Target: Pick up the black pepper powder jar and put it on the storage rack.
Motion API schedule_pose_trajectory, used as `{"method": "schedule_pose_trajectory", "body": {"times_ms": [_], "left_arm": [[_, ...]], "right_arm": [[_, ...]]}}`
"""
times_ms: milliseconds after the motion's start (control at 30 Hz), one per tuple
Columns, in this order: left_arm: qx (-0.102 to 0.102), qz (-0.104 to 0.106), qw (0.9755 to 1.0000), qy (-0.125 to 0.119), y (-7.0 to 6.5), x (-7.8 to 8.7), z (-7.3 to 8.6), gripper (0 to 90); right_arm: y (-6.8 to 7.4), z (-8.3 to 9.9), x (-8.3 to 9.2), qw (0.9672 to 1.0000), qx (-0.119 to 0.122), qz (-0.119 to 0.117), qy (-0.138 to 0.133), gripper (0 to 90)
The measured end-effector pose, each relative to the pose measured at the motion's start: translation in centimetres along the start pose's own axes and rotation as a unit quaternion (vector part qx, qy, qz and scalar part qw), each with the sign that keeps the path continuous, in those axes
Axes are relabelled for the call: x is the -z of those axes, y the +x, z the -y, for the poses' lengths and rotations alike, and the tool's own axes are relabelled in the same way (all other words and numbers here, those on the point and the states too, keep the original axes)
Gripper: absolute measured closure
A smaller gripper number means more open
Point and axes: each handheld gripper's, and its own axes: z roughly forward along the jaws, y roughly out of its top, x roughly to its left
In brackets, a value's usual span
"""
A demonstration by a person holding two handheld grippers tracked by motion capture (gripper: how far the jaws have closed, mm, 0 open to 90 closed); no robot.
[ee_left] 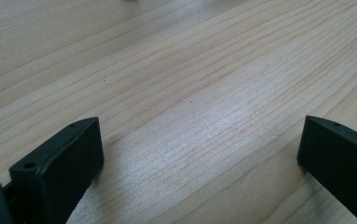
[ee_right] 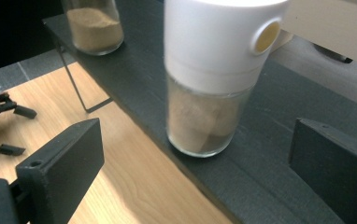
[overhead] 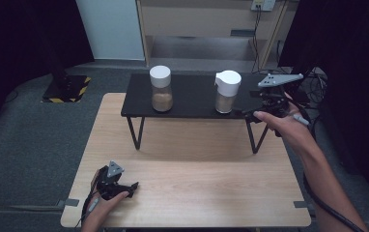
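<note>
— Jars stood on the black shelf [overhead: 192,104], near the top middle of the high view. Why up there?

— The shelf had thin metal legs and sat on the wooden counter [overhead: 187,193]. It held the jars up where a hand could reach them from the side, I think.

— What were the jars like?

— Both were round and made of clear glass, with tan powder inside. The left jar [overhead: 162,89] had a plain white lid. The right jar [overhead: 227,92] had a tall white cap, smooth like plastic, and the right gripper view showed a little yellow dot on it.

— Where was the right tool [overhead: 250,114]?

— Just beside the right jar, at the shelf's right end. Its black jaws were wide apart and the jar stood between them in the right gripper view, not touched. It looked set to grab that jar.

— And the left tool [overhead: 133,186]?

— It rested low on the counter at the lower left of the high view, jaws apart with nothing between them. Pale wood with long lines lay under it. It seemed to be waiting.
</note>
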Motion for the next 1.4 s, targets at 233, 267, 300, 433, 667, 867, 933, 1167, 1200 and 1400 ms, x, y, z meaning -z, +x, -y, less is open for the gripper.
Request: {"method": "schedule_pose_trajectory", "body": {"times_ms": [233,267,300,433,667,867,933,1167,1200,1400], "left_arm": [[-0.001,0.001,1.0,0.0,0.1,0.0,0.0,0.0],[-0.002,0.002,1.0,0.0,0.1,0.0,0.0,0.0],[-0.002,0.002,1.0,0.0,0.1,0.0,0.0,0.0],[-0.002,0.002,1.0,0.0,0.1,0.0,0.0,0.0],[-0.002,0.002,1.0,0.0,0.1,0.0,0.0,0.0],[-0.002,0.002,1.0,0.0,0.1,0.0,0.0,0.0],[-0.002,0.001,1.0,0.0,0.1,0.0,0.0,0.0],[-0.002,0.001,1.0,0.0,0.1,0.0,0.0,0.0],[-0.002,0.002,1.0,0.0,0.1,0.0,0.0,0.0],[-0.002,0.001,1.0,-0.001,0.1,0.0,0.0,0.0]], "right_arm": [[1.4,0.5,-0.2,0.9994,0.017,0.005,0.029,4.3],[1.5,0.6,-0.3,0.9994,0.018,0.003,0.03,4.3],[1.7,0.7,-0.4,0.9993,0.019,0.002,0.031,4.4],[2.5,1.2,-0.7,0.9989,0.023,0.0,0.041,4.4],[3.7,2.3,-1.1,0.9984,0.025,-0.007,0.051,4.5],[4.3,3.2,-1.3,0.9977,0.029,-0.015,0.059,4.5],[4.4,3.5,-1.4,0.9976,0.03,-0.015,0.061,4.5],[4.8,4.9,-1.6,0.9973,0.027,-0.01,0.067,4.5],[4.9,5.1,-1.7,0.9972,0.027,-0.009,0.069,4.6],[4.9,6.1,-2.4,0.9962,0.022,-0.014,0.083,4.8]]}}
